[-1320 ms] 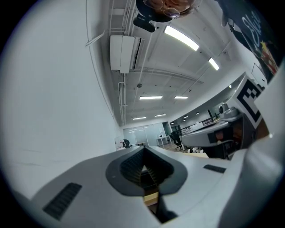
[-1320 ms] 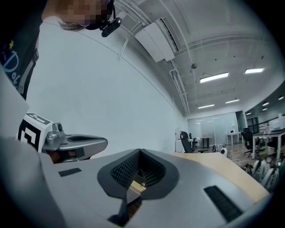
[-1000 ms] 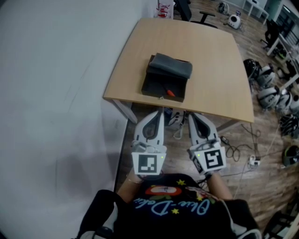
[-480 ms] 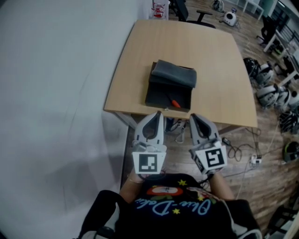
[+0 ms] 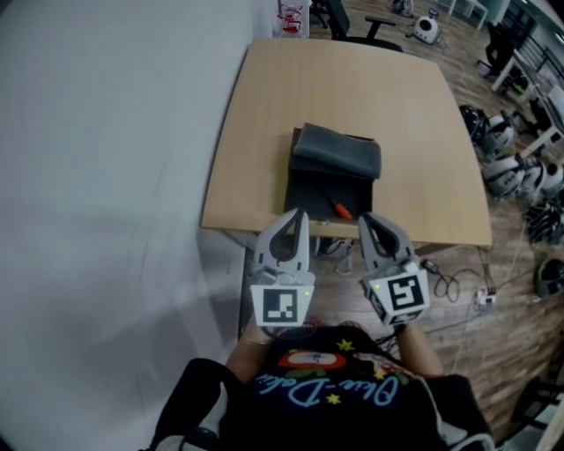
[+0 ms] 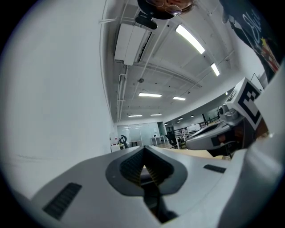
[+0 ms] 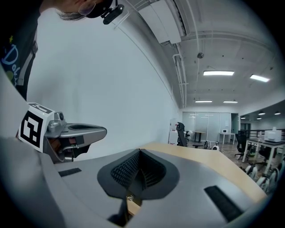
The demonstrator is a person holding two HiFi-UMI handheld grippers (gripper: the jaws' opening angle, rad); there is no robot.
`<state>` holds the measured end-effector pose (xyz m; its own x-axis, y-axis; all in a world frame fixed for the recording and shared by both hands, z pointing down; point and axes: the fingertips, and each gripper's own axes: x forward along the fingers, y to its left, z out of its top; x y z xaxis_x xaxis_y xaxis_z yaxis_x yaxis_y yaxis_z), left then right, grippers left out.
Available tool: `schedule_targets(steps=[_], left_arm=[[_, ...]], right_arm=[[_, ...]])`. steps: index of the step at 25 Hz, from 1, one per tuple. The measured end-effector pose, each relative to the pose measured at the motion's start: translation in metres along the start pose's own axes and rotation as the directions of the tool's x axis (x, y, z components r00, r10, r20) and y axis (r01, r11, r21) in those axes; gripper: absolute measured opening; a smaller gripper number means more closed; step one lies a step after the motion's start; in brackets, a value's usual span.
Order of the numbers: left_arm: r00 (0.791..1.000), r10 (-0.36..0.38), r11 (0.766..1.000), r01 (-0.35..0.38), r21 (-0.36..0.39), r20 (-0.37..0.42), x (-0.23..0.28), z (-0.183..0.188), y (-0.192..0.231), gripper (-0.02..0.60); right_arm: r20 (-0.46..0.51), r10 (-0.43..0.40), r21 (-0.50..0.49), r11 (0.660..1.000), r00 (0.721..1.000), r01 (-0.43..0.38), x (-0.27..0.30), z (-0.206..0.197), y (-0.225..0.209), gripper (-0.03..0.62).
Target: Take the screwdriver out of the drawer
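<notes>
A small dark drawer unit (image 5: 337, 158) sits near the front edge of the wooden table (image 5: 264, 132) in the head view. Its drawer (image 5: 308, 203) is pulled out toward me. Inside lies a screwdriver (image 5: 339, 210) with an orange handle. My left gripper (image 5: 296, 214) and right gripper (image 5: 364, 218) are held side by side just short of the table's front edge, both shut with nothing between the jaws. The left gripper (image 6: 143, 153) and right gripper (image 7: 139, 153) views point level across the room and show closed jaws; the drawer is hidden there.
A white wall runs along the left of the table. Office chairs (image 5: 352, 16) stand beyond its far end. Helmets and gear (image 5: 511, 167) crowd the floor at the right, and cables (image 5: 449, 282) trail on the floor under the table's right corner.
The table and drawer have come closer in the head view. Both grippers now reach the table's front edge, still shut and side by side.
</notes>
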<state>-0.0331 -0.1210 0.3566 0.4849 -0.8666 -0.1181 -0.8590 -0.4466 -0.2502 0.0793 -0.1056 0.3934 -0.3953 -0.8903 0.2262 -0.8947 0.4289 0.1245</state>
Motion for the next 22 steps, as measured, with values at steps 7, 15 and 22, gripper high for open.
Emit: schedule_targets(steps=[7,15,22], left_arm=[[0.999,-0.005,1.0,0.004,-0.015,-0.035,0.017,-0.016,0.008,0.0],[0.997,0.045,0.998,-0.049,-0.05,-0.068,0.047,-0.026,0.013,0.0],[0.99,0.065,0.996,-0.071,-0.049,-0.121,0.064,-0.039,0.008,0.0]], right_arm=[[0.022,0.031,0.019,0.999,0.999,-0.031,0.024,-0.003,-0.009,-0.008],[-0.037,0.072,-0.014,0.997,0.997,-0.073,0.052,-0.009,-0.034,-0.008],[-0.12,0.167,-0.047,0.984,0.979,-0.174,0.074,-0.028,-0.035,-0.008]])
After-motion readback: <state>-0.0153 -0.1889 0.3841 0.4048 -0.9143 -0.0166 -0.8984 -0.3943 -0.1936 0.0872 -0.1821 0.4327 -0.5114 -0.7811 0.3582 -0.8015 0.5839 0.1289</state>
